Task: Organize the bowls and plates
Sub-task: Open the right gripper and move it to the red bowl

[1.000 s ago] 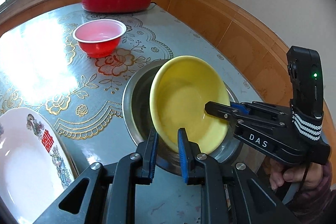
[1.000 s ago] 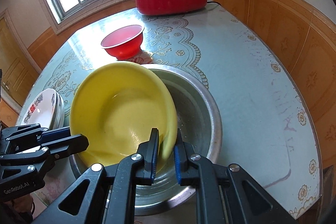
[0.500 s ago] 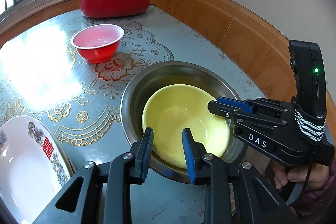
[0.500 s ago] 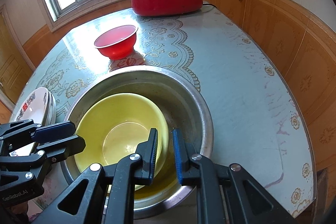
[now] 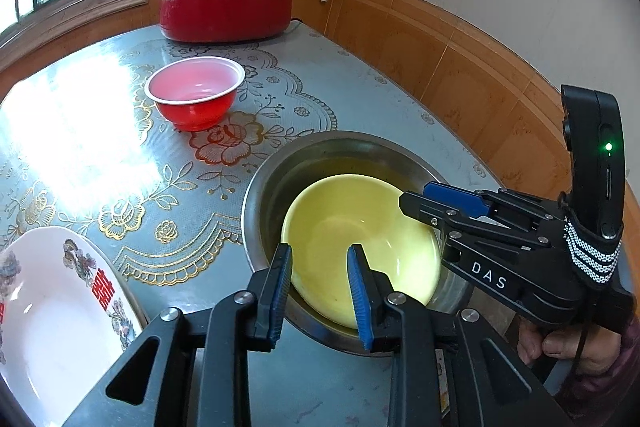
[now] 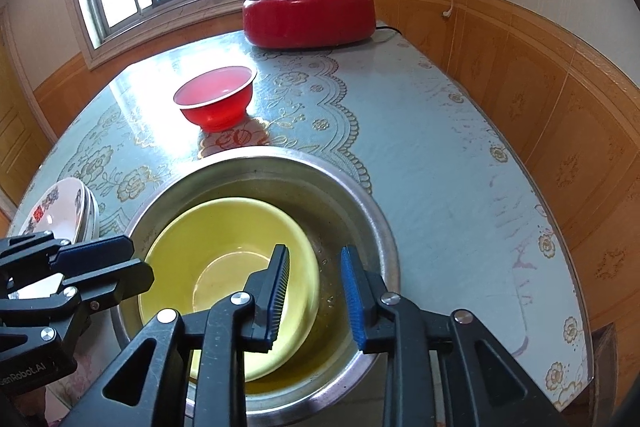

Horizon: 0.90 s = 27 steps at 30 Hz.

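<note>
Hovering over the steel basin, the left gripper is seen with its blue pads parted and nothing held between them; the right gripper is likewise spread wide and empty, one pad above the yellow bowl, the other above the basin's inner wall. The yellow bowl is seated upright inside the basin. A red bowl stands apart on the patterned table, with a red lidded cooker beyond it. White plates, apparently stacked, lie at the left edge. "DAS" is printed on the right gripper's body, and a red double-happiness character is shown on the top plate.
</note>
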Tool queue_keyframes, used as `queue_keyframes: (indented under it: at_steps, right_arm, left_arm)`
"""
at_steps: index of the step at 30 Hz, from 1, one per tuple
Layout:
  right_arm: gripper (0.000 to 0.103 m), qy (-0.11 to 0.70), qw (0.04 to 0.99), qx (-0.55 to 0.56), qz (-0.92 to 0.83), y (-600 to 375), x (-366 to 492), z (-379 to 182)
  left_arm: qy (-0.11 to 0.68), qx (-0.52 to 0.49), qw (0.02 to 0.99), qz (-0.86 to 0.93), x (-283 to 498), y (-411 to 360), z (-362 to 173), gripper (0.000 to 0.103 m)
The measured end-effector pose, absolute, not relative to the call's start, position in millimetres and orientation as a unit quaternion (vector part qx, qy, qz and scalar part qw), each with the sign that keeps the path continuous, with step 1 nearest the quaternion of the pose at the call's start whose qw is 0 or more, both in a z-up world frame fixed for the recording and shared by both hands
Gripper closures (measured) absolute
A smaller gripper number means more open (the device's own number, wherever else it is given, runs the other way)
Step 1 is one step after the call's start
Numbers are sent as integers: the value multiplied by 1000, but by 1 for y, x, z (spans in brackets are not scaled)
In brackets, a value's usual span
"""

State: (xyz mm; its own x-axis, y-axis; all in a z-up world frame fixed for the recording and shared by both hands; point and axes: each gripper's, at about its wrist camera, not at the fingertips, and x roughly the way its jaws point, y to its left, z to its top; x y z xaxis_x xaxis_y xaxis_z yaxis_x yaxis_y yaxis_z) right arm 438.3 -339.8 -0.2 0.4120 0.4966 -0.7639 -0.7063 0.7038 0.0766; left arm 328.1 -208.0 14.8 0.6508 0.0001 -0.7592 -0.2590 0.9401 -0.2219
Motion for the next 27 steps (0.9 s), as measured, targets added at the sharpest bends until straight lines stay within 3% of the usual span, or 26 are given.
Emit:
queue_keyframes:
  at_steps: [14, 27]
  right_arm:
    - [73, 371, 854, -114, 346, -339, 462, 25]
    - [70, 339, 843, -185, 375, -268, 490, 34]
  left_arm:
    - [394, -188, 893, 108, 330, -180, 26, 74]
    - [375, -222, 881, 187, 339, -118, 30, 72]
